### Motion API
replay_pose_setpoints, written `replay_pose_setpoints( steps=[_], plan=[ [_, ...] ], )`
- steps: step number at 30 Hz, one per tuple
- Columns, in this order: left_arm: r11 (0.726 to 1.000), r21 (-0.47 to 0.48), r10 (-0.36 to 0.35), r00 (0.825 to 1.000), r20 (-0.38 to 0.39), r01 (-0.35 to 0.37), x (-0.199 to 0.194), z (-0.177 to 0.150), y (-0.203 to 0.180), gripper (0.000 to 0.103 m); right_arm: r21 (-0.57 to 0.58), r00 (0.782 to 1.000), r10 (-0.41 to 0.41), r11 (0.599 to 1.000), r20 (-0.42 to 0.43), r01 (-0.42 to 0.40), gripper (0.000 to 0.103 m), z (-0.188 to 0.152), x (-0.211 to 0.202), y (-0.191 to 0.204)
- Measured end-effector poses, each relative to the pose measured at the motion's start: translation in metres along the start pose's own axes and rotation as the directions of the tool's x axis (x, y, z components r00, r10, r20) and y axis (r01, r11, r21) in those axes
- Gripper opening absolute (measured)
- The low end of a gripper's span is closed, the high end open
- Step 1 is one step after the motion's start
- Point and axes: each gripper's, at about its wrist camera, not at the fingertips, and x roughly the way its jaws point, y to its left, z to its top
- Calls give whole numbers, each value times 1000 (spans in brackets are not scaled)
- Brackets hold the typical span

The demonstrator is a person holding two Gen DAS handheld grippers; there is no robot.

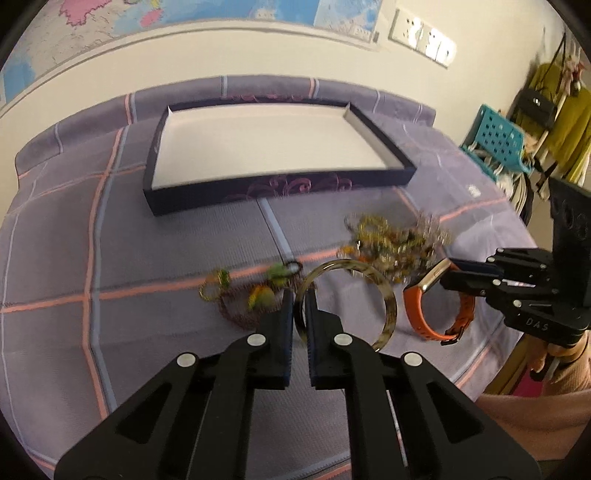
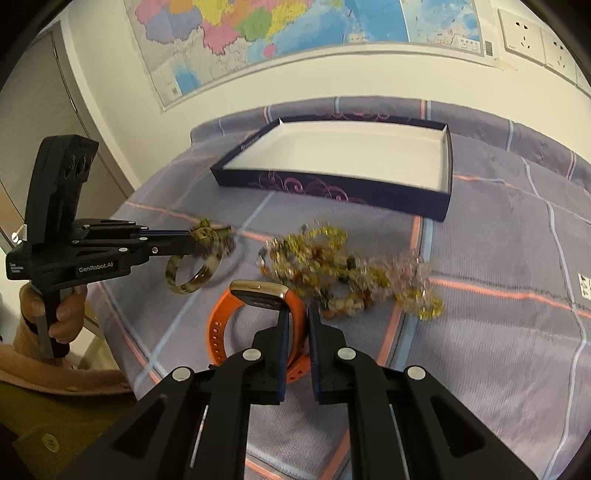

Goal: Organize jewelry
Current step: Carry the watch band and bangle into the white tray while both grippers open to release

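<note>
A cream wall carries a map (image 2: 280,33) and sockets (image 2: 532,37); below it a table is covered with a purple checked cloth (image 1: 74,229). At the far side of the cloth lies a shallow dark tray (image 1: 258,192) with a white floor and a pink scroll pattern on its near wall.

Left to right along the near cloth: a small cluster of green and yellow trinkets (image 1: 255,291) on a chain, then a mottled bangle (image 1: 388,314), an orange watch (image 1: 421,314), and behind them a tangled heap of yellow and clear beads (image 1: 395,243).

The left gripper (image 1: 299,302) has its jaws pressed nearly together, pinching the bangle's rim; in the right wrist view the bangle (image 2: 192,273) hangs tilted from its tips, and whether it clears the cloth cannot be told. The right gripper (image 2: 297,317) is likewise closed down, clamped on the watch band just beside the gold-edged case, with the strap looping beneath.

Legible writing: "GenRobot.AI" on the left gripper's body; "DAS" on the right gripper's body. A small white label (image 2: 583,284) on the cloth at right is unreadable.
</note>
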Motion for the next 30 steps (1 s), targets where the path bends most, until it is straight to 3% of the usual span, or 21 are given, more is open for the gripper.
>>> replay_pose_setpoints(
  steps=[7,15,23,30],
  plan=[
    [1000,-22,-11,999,48,12,-8,30,14,7,-13,998,-27,1000,57,28,9,35,-2,-8],
    [997,-70,29,996,89,-23,2,87,43,7,14,993,-61,998,102,60,9,102,16,-41],
    [995,-94,44,996,79,-36,39,137,63,7,100,990,-113,990,88,104,9,159,60,-81],
    [991,-123,64,997,50,-57,81,165,78,8,159,988,-147,978,42,139,9,188,102,-104]
  ],
)
